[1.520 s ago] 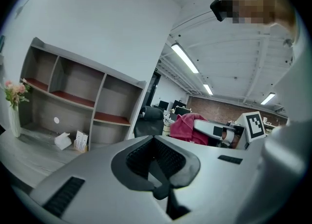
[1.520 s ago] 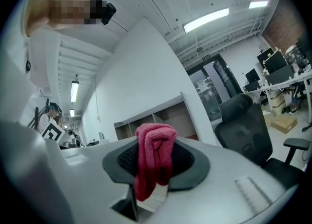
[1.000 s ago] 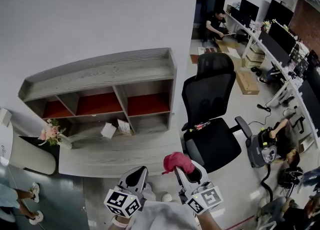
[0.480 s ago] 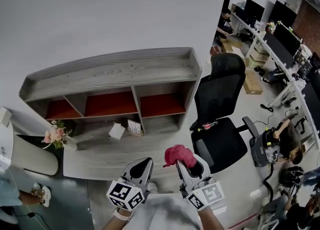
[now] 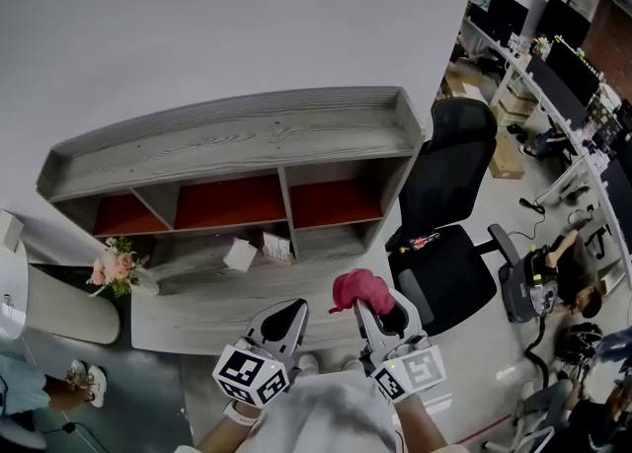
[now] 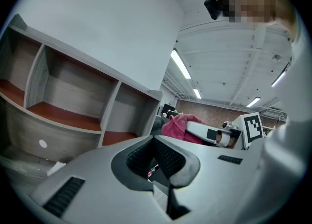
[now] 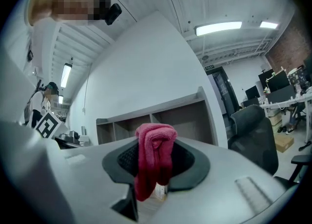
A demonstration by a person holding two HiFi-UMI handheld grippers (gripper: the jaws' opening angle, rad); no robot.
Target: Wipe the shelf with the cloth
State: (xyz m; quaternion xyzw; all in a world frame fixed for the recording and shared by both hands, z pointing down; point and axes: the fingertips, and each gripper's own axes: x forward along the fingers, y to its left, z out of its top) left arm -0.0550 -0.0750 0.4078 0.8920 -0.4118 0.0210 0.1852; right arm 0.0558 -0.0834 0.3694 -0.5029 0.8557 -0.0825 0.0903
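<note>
— What is the right gripper [image 5: 373,311] holding?
— Its jaws are clamping the pink cloth [image 5: 357,289], which is bunching up over the desk [image 5: 212,305] edge, in front of the grey shelf [image 5: 237,135] and apart from it.
— And the left gripper [image 5: 283,319]?
— Its jaws are sitting pressed together, gripping nothing, just beside the right one.

Bunched pink cloth [image 5: 360,290], grey shelf [image 5: 237,135]

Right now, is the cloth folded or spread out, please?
Folded: the cloth hangs as a narrow doubled wad, pinched in the right gripper, which is shut on it.
</note>
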